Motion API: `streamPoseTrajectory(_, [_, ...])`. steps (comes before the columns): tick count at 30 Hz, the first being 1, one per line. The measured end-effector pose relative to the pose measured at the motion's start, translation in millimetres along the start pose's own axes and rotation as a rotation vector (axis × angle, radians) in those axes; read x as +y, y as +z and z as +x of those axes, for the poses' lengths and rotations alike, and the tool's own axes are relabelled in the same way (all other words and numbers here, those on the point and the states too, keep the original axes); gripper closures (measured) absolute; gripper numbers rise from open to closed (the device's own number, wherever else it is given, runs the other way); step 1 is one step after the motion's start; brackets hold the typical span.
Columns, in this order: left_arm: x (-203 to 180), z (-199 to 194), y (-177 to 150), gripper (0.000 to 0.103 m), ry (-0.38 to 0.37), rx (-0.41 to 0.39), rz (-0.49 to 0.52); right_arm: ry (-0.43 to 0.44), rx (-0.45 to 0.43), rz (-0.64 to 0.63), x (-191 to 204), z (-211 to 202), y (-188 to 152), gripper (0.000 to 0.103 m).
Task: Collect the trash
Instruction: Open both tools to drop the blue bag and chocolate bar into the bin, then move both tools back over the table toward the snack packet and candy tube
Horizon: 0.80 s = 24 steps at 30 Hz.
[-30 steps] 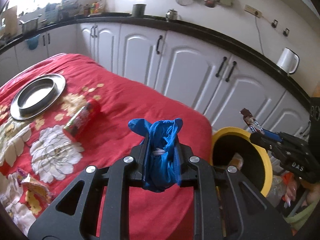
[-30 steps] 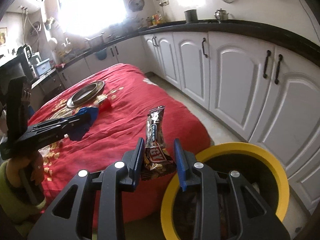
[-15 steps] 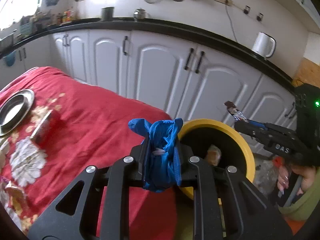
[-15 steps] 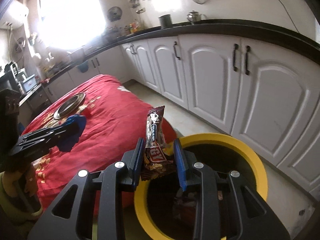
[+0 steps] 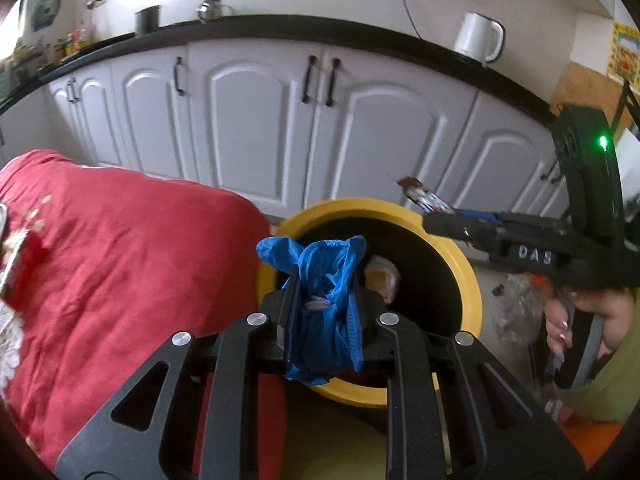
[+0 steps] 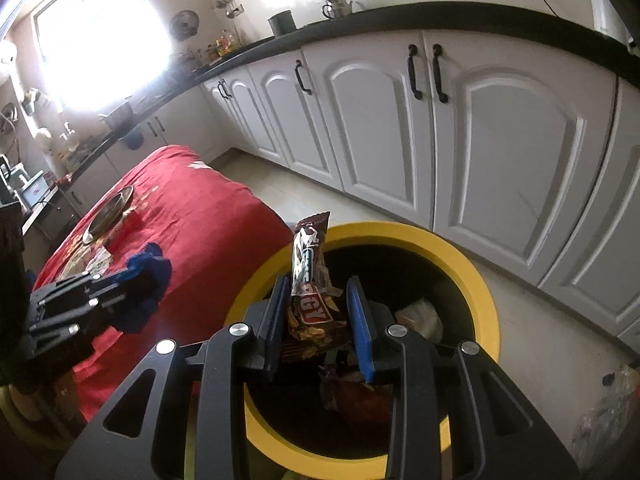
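Note:
My left gripper (image 5: 322, 300) is shut on a crumpled blue glove (image 5: 320, 280) and holds it over the near rim of the yellow-rimmed trash bin (image 5: 468, 280). My right gripper (image 6: 320, 312) has its jaws spread a little around a brown snack wrapper (image 6: 310, 276), which stands upright between them above the bin's (image 6: 480, 276) opening. The wrapper's right side is apart from the right pad. The bin holds several pieces of trash. The right gripper also shows in the left wrist view (image 5: 436, 216) with the wrapper (image 5: 420, 196). The left gripper shows in the right wrist view (image 6: 120, 292).
A table with a red flowered cloth (image 6: 188, 232) stands left of the bin, with a steel plate (image 6: 108, 216) on it. White cabinets (image 5: 280, 120) run behind under a black counter. A clear plastic bag (image 5: 516, 308) lies on the floor right of the bin.
Both grippers have moved from over the table towards the bin. The right gripper's jaws have widened around the wrapper, now above the bin's opening. The left still grips the glove.

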State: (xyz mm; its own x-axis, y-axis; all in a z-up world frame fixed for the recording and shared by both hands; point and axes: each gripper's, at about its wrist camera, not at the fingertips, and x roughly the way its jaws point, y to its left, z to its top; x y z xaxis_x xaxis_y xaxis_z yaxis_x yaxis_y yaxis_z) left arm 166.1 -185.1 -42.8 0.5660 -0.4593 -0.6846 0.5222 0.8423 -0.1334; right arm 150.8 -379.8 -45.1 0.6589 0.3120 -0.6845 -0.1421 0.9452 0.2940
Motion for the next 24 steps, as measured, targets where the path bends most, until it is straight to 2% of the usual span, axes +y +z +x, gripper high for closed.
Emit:
streamPoseTrajectory(10, [-24.0,33.0,-8.8,0.086,-0.031,0.07,0.048,-0.009,0.004,0.073,-25.6,-2.5,-2.4,0.073])
streamPoseTrajectory(11, [-24.0,35.8,-8.9,0.079,-0.028,0.075,0.047,-0.011,0.003,0.087,-29.1,-2.7,-2.6,0.073])
streamPoseTrajectory(12, [-23.1,36.4,-9.2,0.066,-0.026,0.078,0.046,-0.01,0.002,0.1,-32.0,-2.7,-2.6,0.072])
streamPoseTrajectory(14, [-21.2,36.5,-9.8,0.054,-0.016,0.075,0.04,-0.019,-0.004,0.127,-38.5,-3.8,-3.2,0.062])
streamPoseTrajectory(17, [-16.3,34.5,-9.3,0.03,-0.004,0.067,0.027,-0.023,-0.016,0.146,-43.2,-5.7,-3.8,0.058])
streamPoseTrajectory(20, [-6.8,27.6,-7.9,0.025,0.011,0.052,0.002,-0.018,-0.024,0.15,-41.7,-5.4,-2.0,0.053])
streamPoseTrajectory(22, [3.0,19.4,-7.3,0.013,0.041,0.035,-0.021,-0.015,-0.028,0.146,-37.6,-6.0,-0.6,0.05])
streamPoseTrajectory(24, [13.3,9.1,-7.0,0.011,0.078,0.01,-0.045,-0.004,-0.04,0.128,-28.6,-7.5,1.8,0.045])
